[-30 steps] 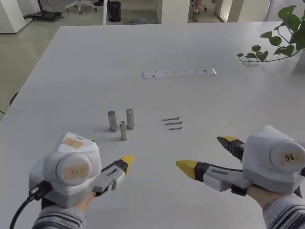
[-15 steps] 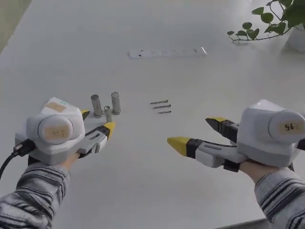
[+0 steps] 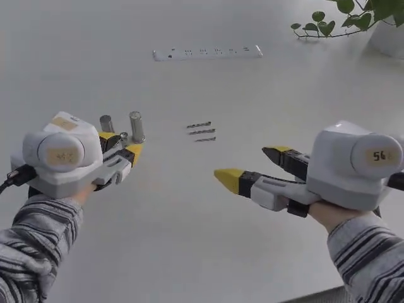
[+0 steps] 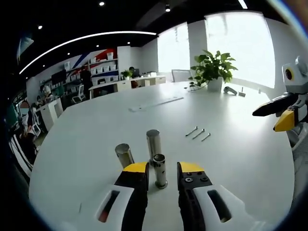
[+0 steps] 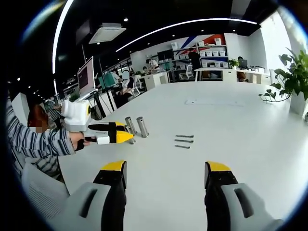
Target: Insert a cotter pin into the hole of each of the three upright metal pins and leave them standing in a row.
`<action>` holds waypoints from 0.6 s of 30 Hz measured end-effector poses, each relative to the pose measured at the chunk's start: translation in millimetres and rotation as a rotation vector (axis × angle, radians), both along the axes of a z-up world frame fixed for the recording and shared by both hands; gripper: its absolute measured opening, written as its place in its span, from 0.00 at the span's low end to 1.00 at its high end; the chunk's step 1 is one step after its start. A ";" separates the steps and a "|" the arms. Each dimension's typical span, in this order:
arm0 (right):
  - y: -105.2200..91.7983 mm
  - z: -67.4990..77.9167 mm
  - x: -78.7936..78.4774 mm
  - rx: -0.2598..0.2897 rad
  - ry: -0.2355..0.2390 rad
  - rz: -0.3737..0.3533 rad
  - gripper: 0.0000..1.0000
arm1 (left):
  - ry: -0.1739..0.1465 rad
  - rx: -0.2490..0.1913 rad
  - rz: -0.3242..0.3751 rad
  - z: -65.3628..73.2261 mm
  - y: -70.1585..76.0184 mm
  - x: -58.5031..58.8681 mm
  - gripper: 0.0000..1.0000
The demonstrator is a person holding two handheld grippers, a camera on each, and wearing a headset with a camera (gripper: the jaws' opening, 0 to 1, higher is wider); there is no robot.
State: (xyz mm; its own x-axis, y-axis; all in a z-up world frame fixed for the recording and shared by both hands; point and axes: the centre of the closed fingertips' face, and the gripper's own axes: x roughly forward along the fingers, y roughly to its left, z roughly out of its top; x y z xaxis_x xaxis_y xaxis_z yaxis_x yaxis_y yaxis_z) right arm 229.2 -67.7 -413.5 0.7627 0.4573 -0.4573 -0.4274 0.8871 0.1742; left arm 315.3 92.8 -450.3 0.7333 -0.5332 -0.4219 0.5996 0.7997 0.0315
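L hand-held gripper (image 3: 120, 142) advanced astride short pin (image 4: 160, 168), narrow, pin half-hidden, R hand-held gripper (image 3: 245, 163) wide

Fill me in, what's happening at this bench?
A person works a gripper in each hand at a white table. The left gripper has its open jaws either side of the short pin, the nearest of three upright metal pins, and is not clamped on it. The right gripper hovers open and empty. Three cotter pins lie loose on the table; none is inserted yet.
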 end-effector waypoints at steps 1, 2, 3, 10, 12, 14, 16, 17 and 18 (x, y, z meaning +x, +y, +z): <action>0.0 -0.5 0.5 0.000 0.000 -0.001 0.62 | 0.002 0.006 -0.001 -1.9 0.4 0.7 0.17; 0.0 -1.0 0.9 0.003 0.002 -0.002 0.62 | 0.003 0.006 -0.001 -2.8 0.7 1.3 0.16; 0.4 -1.7 1.0 0.008 0.006 -0.006 0.62 | 0.007 0.001 0.002 -3.8 1.2 2.1 0.16; 2.1 -7.2 1.4 0.011 0.020 -0.011 0.61 | 0.017 -0.008 0.015 -7.4 5.2 5.4 0.08; 2.2 -7.9 1.5 0.013 0.023 -0.012 0.61 | 0.017 -0.010 0.013 -7.4 5.1 5.2 0.06; 2.5 -8.0 1.7 0.015 0.025 -0.010 0.61 | 0.017 -0.011 0.007 -7.3 4.8 5.0 0.06; 2.0 -7.6 2.4 0.013 0.022 -0.009 0.60 | 0.018 -0.011 0.000 -7.1 4.8 4.6 0.05; 1.9 -7.2 2.8 0.014 0.022 -0.009 0.60 | 0.018 -0.013 -0.005 -6.9 4.5 4.0 0.05; 1.7 -6.9 3.1 0.015 0.022 -0.010 0.60 | 0.017 -0.013 -0.012 -6.8 4.1 3.4 0.05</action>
State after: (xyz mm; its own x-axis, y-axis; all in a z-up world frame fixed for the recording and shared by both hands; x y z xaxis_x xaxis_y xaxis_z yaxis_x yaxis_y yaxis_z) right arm 232.3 -66.0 -420.3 0.7571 0.4566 -0.4672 -0.4146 0.8885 0.1965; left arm 318.7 96.9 -457.1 0.7195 -0.5472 -0.4277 0.6095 0.7927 0.0110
